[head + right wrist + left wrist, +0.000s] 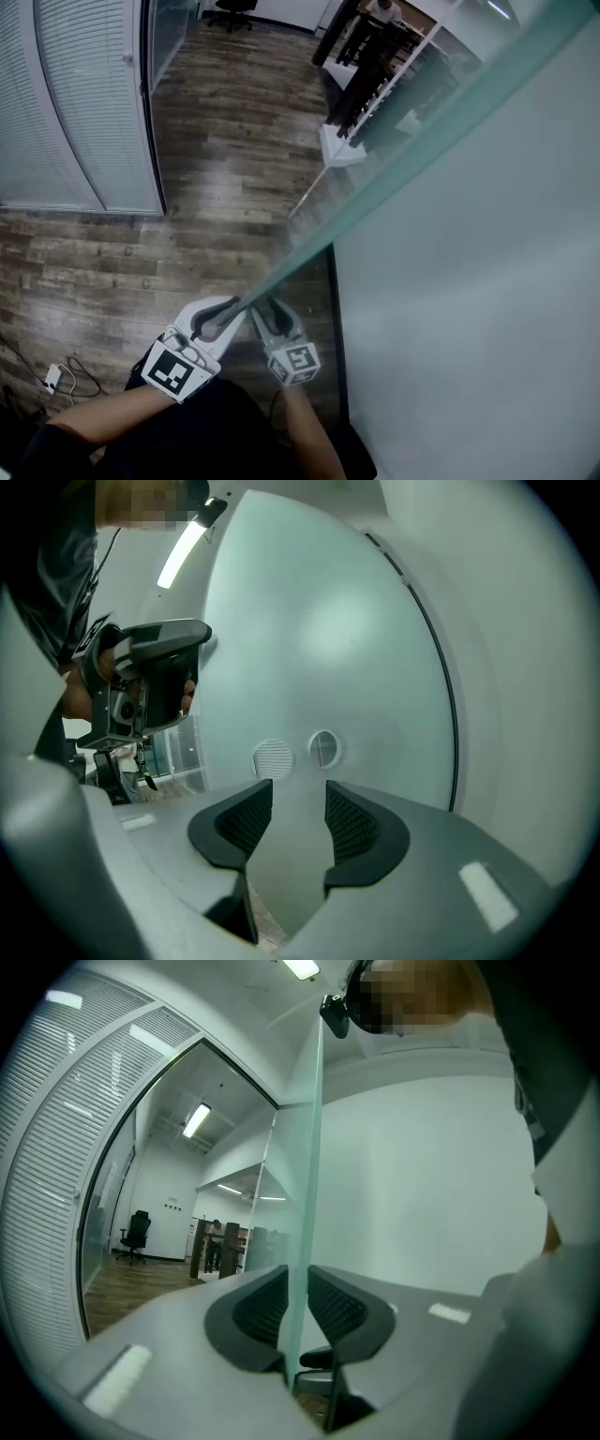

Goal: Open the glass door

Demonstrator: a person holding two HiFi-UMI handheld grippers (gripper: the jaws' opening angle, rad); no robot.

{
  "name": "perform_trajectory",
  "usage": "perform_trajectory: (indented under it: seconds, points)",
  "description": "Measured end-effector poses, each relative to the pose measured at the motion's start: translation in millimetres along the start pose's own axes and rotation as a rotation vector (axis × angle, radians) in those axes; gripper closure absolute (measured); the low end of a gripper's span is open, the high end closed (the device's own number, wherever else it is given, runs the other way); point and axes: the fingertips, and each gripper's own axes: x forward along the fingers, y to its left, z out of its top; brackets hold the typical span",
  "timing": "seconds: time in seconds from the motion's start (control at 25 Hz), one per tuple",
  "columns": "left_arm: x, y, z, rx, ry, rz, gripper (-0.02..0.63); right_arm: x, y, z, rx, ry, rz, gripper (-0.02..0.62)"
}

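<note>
Glass door (469, 281) is frosted and fills the right side of the head view; its thin greenish free edge runs diagonally from upper right down to lower centre

Left gripper (236, 307) sits at the lower end of that edge, jaws closed on the pane, one pad on each face. Left gripper view confirms it: the door edge stands upright between the two dark ribbed pads, both touching the glass, gripper about level

Right gripper (269, 307) is just beside the left one, on the frosted-face side of the edge. Right gripper view: jaws wide apart, nothing between them, pads touching nothing, frosted face straight ahead. Two round fittings (323, 748) on that face sit above the jaw gap, one ribbed, one plain, side by side. The left gripper's body and the hand holding it show at the left of this view

Both forearms come in from the bottom edge of the head view, marker cubes facing up

Wooden floor (216, 141) lies left of the door. A curved wall with blinds (84, 94) fills the upper left corner, an office chair (232, 11) stands at the top edge, and a cable with a white plug (53, 378) lies on the floor at lower left

Beyond the door edge at upper right there is furniture, too blurred to name
</note>
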Motion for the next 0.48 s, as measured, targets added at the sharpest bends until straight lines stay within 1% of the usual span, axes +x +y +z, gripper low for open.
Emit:
perform_trajectory:
  seconds: [0.12,0.16,0.24,0.4,0.48]
  points:
    - [1,-8,-3,0.000,0.015,-0.048,0.543,-24,6,10,0.061,-0.074,-0.097,0.434]
    - [1,-11,-2,0.006,0.023,-0.065,0.543,-31,11,19,0.064,-0.104,-0.128,0.442]
    - [4,-16,-2,0.010,0.032,-0.090,0.541,-43,25,32,0.039,-0.138,-0.181,0.442]
    - [6,-21,-5,-0.009,0.057,-0.113,0.538,-56,51,39,-0.040,-0.112,-0.271,0.442]
    - [8,-23,-8,-0.011,0.081,-0.128,0.537,-58,61,37,-0.053,-0.083,-0.299,0.442]
